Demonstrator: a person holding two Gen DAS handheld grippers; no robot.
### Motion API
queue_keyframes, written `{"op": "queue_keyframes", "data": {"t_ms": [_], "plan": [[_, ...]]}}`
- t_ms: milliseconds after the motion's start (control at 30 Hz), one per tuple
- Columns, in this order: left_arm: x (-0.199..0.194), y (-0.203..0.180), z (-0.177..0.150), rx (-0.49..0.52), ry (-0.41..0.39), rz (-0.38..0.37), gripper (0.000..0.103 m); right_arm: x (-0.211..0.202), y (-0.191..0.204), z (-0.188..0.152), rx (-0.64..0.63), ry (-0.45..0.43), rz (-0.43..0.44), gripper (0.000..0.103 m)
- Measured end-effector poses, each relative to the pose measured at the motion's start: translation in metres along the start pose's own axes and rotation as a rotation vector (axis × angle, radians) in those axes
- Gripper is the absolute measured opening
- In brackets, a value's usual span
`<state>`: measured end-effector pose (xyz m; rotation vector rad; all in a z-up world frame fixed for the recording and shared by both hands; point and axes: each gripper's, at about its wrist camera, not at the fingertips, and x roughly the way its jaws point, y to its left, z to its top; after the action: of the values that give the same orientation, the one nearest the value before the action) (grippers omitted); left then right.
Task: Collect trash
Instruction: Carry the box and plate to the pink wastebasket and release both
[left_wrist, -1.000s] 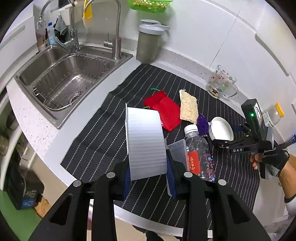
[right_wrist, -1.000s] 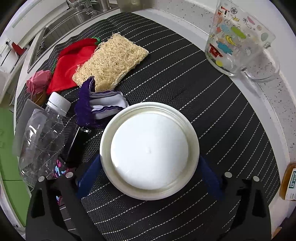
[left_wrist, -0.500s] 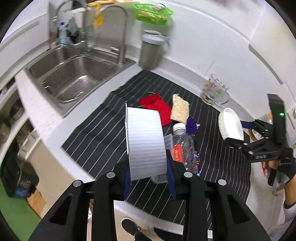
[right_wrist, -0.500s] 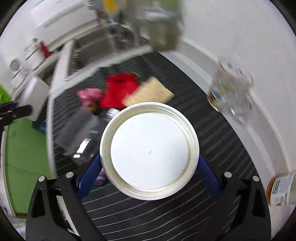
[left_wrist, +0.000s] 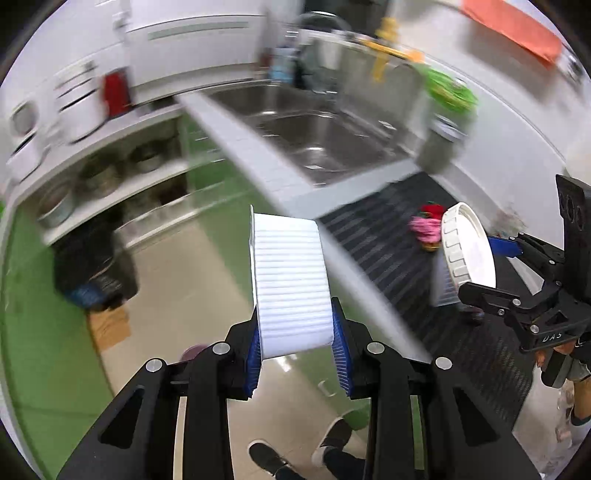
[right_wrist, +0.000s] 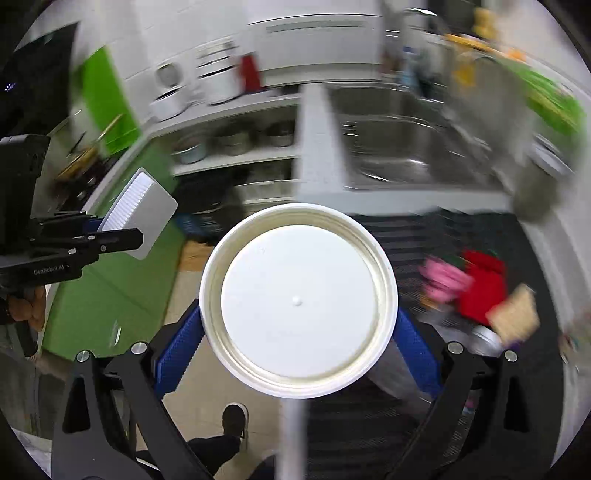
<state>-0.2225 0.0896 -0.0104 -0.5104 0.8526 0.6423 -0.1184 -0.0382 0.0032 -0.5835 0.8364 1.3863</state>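
My left gripper (left_wrist: 297, 354) is shut on a white ribbed plastic box lid (left_wrist: 290, 284) and holds it in the air over the floor, off the counter's front edge. It also shows in the right wrist view (right_wrist: 138, 214). My right gripper (right_wrist: 295, 339) is shut on a round white jar lid (right_wrist: 297, 299), held over the counter's front edge; it also shows in the left wrist view (left_wrist: 467, 251). A pink wrapper (right_wrist: 443, 277), a red cloth (right_wrist: 482, 286) and a loofah pad (right_wrist: 515, 315) lie on the striped black mat (right_wrist: 406, 236).
A steel sink (left_wrist: 314, 129) is set in the counter behind the mat. A dark bin (left_wrist: 94, 266) stands on the floor under open shelves with pots (right_wrist: 236, 142). My shoes (left_wrist: 269, 458) are on the tiled floor below.
Both grippers have lifted off the mat and swung left, away from the counter toward the floor, each keeping its lid. The view is motion-blurred.
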Motion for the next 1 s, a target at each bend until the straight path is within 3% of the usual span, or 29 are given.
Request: {"op": "queue_keyframes", "data": {"t_ms": [167, 300, 400, 767, 833, 900, 1000], "plan": [[-0.004, 0.082, -0.029, -0.088, 0.017, 0.061, 0.032, 0.066, 0.068, 0.019, -0.043, 0.053, 0.067, 0.095], [0.023, 0.13, -0.048, -0.147, 0.043, 0.09, 0.032, 0.133, 0.097, 0.019, -0.077, 0.118, 0.094, 0.095], [0.064, 0.164, -0.072, -0.177, 0.063, 0.094, 0.032, 0.19, 0.11, 0.01, -0.102, 0.162, 0.107, 0.095], [0.295, 0.257, -0.202, -0.282, 0.117, 0.071, 0.033, 0.41, 0.114, -0.08, -0.148, 0.245, 0.112, 0.095], [0.319, 0.268, -0.217, -0.299, 0.11, 0.08, 0.046, 0.437, 0.113, -0.094, -0.16, 0.251, 0.111, 0.095], [0.34, 0.278, -0.23, -0.327, 0.095, 0.092, 0.097, 0.459, 0.113, -0.106, -0.171, 0.258, 0.113, 0.095], [0.357, 0.291, -0.242, -0.355, 0.083, 0.108, 0.096, 0.484, 0.115, -0.12, -0.192, 0.271, 0.119, 0.095]]}}
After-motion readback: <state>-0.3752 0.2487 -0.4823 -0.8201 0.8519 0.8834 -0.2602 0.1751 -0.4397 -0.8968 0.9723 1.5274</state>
